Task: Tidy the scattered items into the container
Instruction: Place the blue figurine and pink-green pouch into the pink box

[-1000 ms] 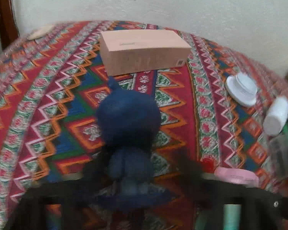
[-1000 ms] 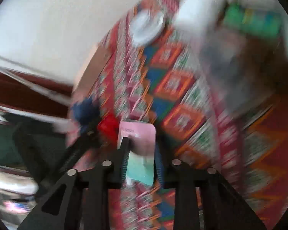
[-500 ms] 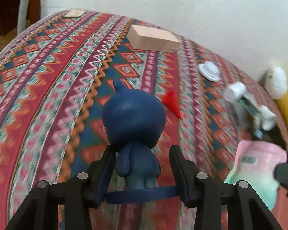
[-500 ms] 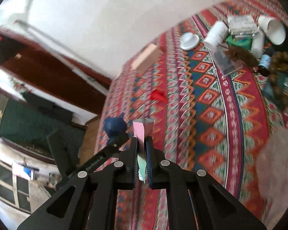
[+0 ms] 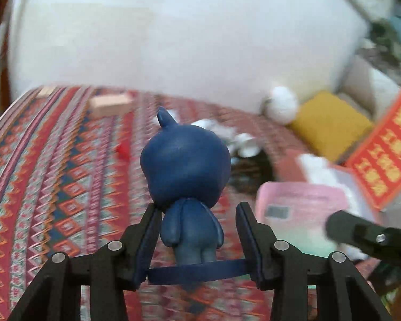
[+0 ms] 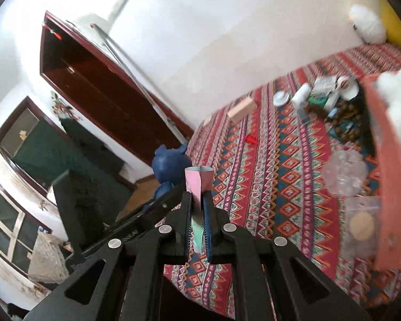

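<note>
A dark blue figurine [image 5: 185, 171] stands upright between the fingers of my left gripper [image 5: 197, 235], which is shut on its flat base, well above the patterned bedspread [image 5: 53, 187]. My right gripper [image 6: 197, 208] is shut on a flat pink and green pouch [image 6: 197, 187], edge-on in the right wrist view. The left wrist view has the pouch [image 5: 299, 206] low on the right. The salmon box [image 6: 385, 144] sits at the right edge with a white fluffy thing [image 6: 398, 88] in it. Its red flap [image 5: 385, 155] carries gold characters. The figurine [image 6: 168, 165] hangs just left of the pouch.
On the bedspread lie a tan carton [image 6: 242, 109], a small red item [image 6: 251, 139], a cluster of white cups and bottles [image 6: 318, 93], a clear crumpled bag [image 6: 344, 171] and a clear packet [image 6: 361, 224]. A white plush [image 5: 280, 104] and yellow cushion [image 5: 328, 123] sit by the wall.
Both grippers have risen from the bedspread and swung right, each still holding its item. The salmon box and its red flap have come into view.
</note>
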`<state>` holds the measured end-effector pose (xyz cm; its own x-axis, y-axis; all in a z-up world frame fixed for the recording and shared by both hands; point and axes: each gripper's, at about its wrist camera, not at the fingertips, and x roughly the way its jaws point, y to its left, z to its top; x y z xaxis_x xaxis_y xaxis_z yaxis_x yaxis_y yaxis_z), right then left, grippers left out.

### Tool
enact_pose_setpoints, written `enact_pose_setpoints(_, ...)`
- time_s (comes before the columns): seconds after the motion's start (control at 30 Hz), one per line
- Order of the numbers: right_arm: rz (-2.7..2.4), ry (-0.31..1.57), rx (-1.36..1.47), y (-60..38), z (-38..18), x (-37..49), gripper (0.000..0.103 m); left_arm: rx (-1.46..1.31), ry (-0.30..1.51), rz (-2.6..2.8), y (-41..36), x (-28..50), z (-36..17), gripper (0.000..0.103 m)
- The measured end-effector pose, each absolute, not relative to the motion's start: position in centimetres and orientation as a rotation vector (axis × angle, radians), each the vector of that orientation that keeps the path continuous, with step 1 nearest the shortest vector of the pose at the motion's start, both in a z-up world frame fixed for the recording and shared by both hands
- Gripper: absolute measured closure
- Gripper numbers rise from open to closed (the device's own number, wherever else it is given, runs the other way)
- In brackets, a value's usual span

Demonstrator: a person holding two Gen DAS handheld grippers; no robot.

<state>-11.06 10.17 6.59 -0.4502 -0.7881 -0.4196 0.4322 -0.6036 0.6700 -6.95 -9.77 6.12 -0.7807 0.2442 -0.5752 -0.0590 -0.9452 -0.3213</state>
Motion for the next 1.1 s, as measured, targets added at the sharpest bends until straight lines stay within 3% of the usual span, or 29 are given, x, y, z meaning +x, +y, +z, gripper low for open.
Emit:
enact_pose_setpoints(0.4,-2.516,-0.691,0.726,27.8,11.8,-4.7,0.096,-0.822,-0.165,2.572,7.0,-8.2,11.2,0.054)
enact_pose_setpoints(0.67,-2.735,-0.86,0.805,39.2,8.4,-8.4,0.095,-0.91,0.008,2.4,19.8,-12.7,8.8,0.053)
enact_pose_setpoints(0.73,-2.788,-0.895,0.836,40.3,6.9,-9.5,0.085,-0.933,0.011,2.384,20.7,-13.5,7.9,0.052)
enact_pose_setpoints(0.77,-2.82,-0.917,0.846,40.7,6.2,-10.0,0.073,-0.943,0.011,2.377,21.0,-13.9,7.5,0.046)
enact_pose_setpoints(0.8,-2.825,-0.924,0.837,40.7,6.2,-10.0,0.033,-0.954,0.011,2.37,21.3,-14.3,7.1,0.041)
enact_pose_setpoints(0.83,-2.829,-0.93,0.828,40.8,6.2,-9.9,0.012,-0.942,0.005,2.378,21.1,-14.5,7.1,0.034)
enact_pose_setpoints(0.93,-2.842,-0.948,0.802,40.8,6.2,-9.8,0.012,-0.878,-0.017,2.442,19.2,-14.6,7.9,0.02)
enact_pose_setpoints(1.1,-2.848,-0.951,0.766,39.9,6.5,-9.6,0.012,-0.886,-0.082,2.522,14.8,-14.9,8.1,0.018)
